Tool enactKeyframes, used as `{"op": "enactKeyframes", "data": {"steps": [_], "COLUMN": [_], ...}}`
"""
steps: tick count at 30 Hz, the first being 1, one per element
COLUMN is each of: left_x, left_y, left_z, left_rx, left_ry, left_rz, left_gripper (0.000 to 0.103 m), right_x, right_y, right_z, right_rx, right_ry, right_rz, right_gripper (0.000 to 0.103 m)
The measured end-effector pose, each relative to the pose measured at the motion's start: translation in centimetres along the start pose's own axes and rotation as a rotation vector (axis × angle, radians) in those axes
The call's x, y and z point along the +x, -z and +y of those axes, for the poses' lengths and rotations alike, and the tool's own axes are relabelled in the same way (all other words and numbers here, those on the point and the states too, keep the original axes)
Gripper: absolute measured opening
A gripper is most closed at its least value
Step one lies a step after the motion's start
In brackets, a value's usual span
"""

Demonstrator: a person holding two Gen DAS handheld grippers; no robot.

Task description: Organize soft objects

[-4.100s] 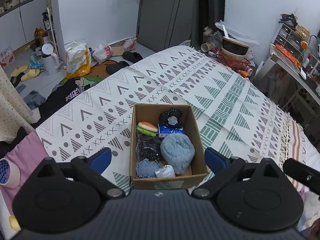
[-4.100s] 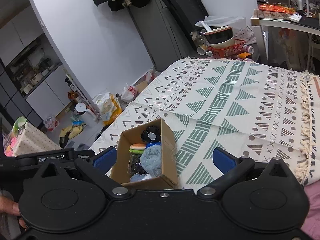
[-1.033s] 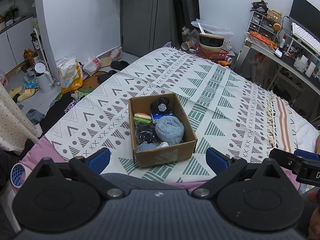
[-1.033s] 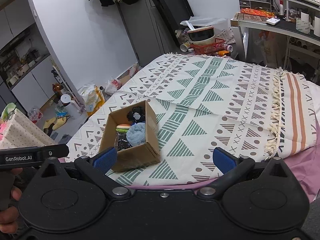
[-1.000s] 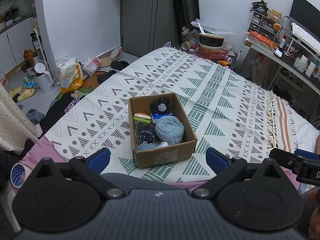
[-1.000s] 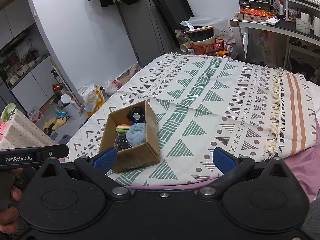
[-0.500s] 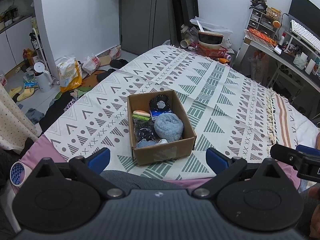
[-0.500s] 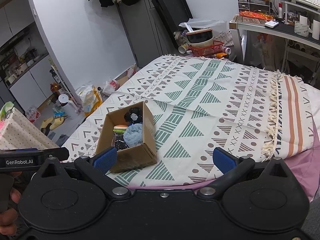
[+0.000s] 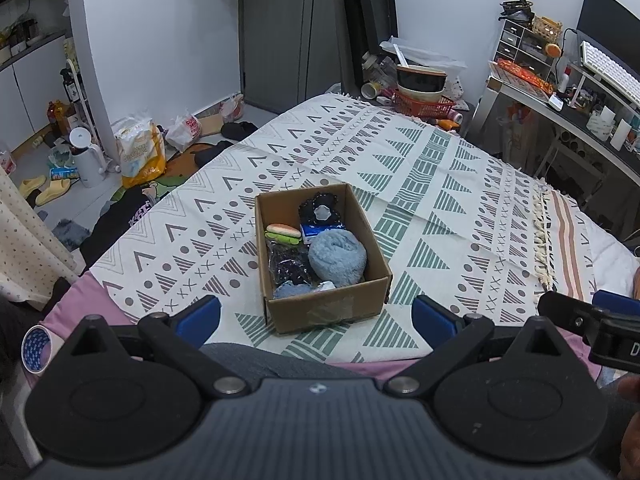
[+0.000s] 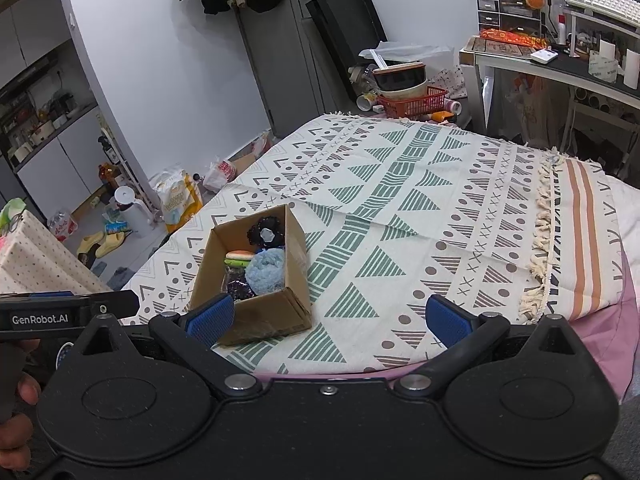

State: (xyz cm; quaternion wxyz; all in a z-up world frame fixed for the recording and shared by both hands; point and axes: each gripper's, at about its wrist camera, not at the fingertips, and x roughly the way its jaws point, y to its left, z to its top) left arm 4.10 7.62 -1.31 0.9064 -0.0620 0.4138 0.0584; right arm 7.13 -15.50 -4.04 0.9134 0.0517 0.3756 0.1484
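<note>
Cardboard box (image 9: 326, 308) is sitting on the bed (image 9: 440, 184), dead ahead of the left tongs (image 9: 316, 316); right tongs (image 10: 328, 320) are lying farther right. Both are gaping wide, empty.

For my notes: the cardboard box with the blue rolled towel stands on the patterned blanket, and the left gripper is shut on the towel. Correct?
Not quite. The left gripper is open and empty, as the left wrist view shows; the blue rolled towel lies inside the cardboard box on the patterned blanket.

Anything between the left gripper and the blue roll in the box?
Only the box's near wall. The left gripper hangs open, back from the box, and the blue roll lies uncovered inside; reaching from above looks clear.
</note>
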Motion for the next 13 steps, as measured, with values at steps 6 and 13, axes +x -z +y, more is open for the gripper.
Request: {"op": "enactKeyframes", "data": {"steps": [6, 13], "left_x": [-0.28, -1.0], "left_y": [0.05, 0.06], "left_z": [-0.15, -0.5], "left_rx": [0.005, 0.017], "left_ry": [0.005, 0.017], "left_rz": [-0.012, -0.063], "left_gripper": [0.101, 0.101], "right_x": [0.04, 0.14], "right_y": [0.1, 0.18], "right_z": [-0.01, -0.03], "right_rx": [-0.002, -0.005], "right_ry": [0.007, 0.011], "right_rz": [0.002, 0.006], "right_gripper": [0.103, 0.103]}}
